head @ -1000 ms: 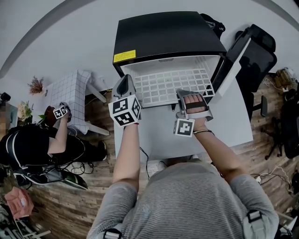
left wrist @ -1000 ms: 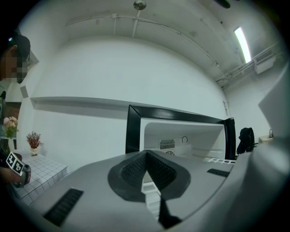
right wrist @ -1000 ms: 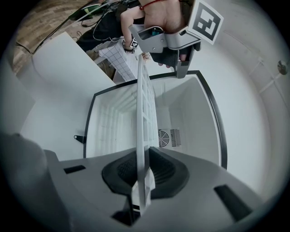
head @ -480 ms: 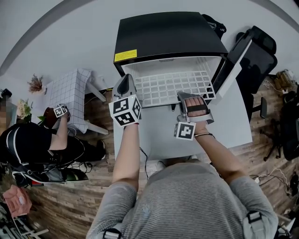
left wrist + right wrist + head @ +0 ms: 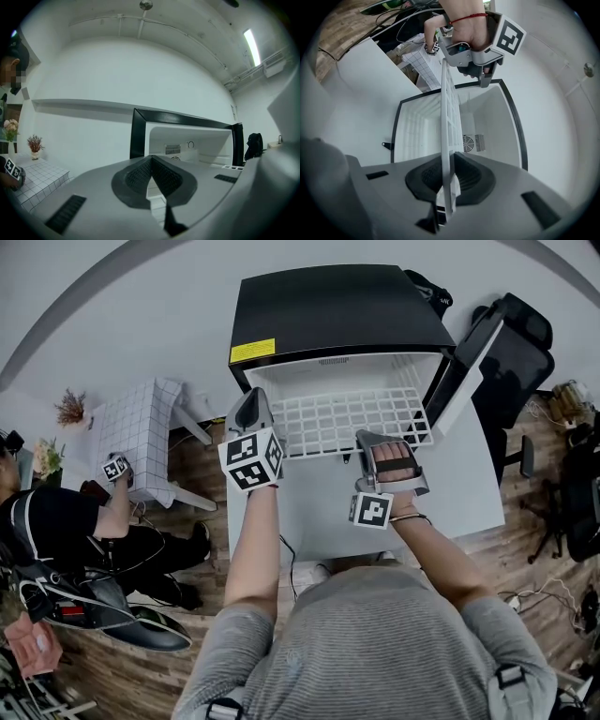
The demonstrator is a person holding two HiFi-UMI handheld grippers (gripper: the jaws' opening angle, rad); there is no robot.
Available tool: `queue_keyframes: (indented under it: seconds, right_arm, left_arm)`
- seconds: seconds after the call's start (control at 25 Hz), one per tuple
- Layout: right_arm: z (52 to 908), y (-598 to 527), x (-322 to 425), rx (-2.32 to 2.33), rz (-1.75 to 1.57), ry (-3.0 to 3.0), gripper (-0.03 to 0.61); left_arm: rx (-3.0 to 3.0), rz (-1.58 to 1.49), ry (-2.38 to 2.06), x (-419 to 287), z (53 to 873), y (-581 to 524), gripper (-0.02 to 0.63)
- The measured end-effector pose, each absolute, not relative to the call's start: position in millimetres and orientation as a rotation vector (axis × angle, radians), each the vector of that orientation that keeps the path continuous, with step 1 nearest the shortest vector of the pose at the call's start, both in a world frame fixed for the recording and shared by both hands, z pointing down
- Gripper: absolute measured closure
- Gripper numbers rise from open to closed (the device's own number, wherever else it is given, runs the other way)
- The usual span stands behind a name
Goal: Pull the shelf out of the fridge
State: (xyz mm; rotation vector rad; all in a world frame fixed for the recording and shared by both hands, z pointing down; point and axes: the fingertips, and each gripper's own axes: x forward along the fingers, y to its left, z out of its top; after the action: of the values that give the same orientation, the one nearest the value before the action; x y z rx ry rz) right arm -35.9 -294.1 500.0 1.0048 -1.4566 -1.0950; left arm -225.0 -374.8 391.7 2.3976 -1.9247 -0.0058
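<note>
A black mini fridge (image 5: 337, 310) stands on the white table (image 5: 469, 493) with its door (image 5: 469, 357) swung open to the right. A white wire shelf (image 5: 347, 418) sticks partway out of its front. My right gripper (image 5: 360, 444) is shut on the shelf's front edge, right of the middle. In the right gripper view the shelf (image 5: 449, 117) runs edge-on between the pads of the right gripper (image 5: 448, 164) into the white fridge interior (image 5: 417, 131). My left gripper (image 5: 249, 401) hovers at the fridge's front left corner, shut on nothing. The left gripper (image 5: 151, 160) faces the fridge opening (image 5: 187, 140).
A black office chair (image 5: 520, 352) stands behind the open door. Left of the table are a small stand with a grid-patterned cloth (image 5: 141, 432) and a seated person (image 5: 66, 531) holding a marker cube. Cables lie on the wooden floor (image 5: 122, 652).
My right gripper has drawn back a little toward me with the shelf, which stands slightly further out. The left gripper has barely moved. The person at left has shifted.
</note>
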Motion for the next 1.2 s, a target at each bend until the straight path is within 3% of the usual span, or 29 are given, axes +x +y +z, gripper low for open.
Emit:
queue_keyframes:
  seconds: [0.8,1.2]
  right_arm:
    - [532.2,-242.0,-22.9,0.973,-1.058,-1.499,0.541]
    - [506.6,-238.5,-18.2,1.001,-1.158,-1.498,0.541]
  left_arm:
    - [2.393,-0.035,-1.883,-227.3,385.0,-371.9,0.603]
    - [2.575,-0.146,-1.815,-188.0,336.3,-287.4,0.603]
